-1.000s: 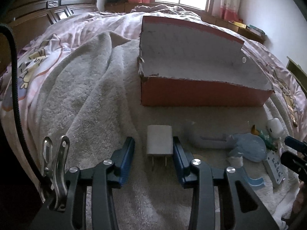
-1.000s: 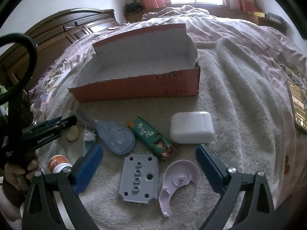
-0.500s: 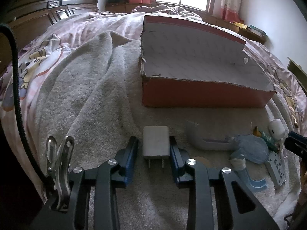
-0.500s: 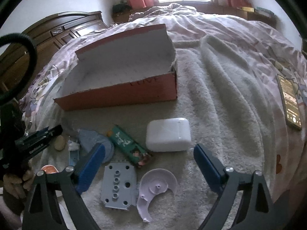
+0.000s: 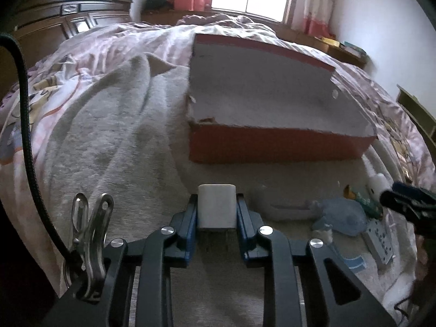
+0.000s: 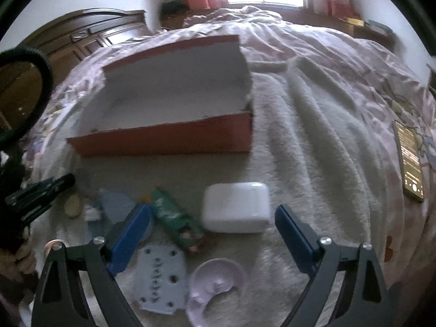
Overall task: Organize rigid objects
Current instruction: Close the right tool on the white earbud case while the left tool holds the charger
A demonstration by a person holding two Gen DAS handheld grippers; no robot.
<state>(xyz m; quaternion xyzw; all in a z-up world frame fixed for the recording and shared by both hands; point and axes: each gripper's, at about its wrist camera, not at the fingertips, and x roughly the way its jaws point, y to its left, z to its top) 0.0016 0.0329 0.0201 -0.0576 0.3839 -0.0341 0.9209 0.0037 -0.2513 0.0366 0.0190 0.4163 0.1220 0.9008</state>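
The left gripper [image 5: 217, 212] clamped the white charger [image 5: 216, 207] near its prongs; lifted, it might pivot free; the right gripper [image 6: 212, 234] hung open

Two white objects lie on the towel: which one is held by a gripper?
The white plug adapter, clamped between the left gripper pads. The white rounded case lies free, ahead of the open right gripper.
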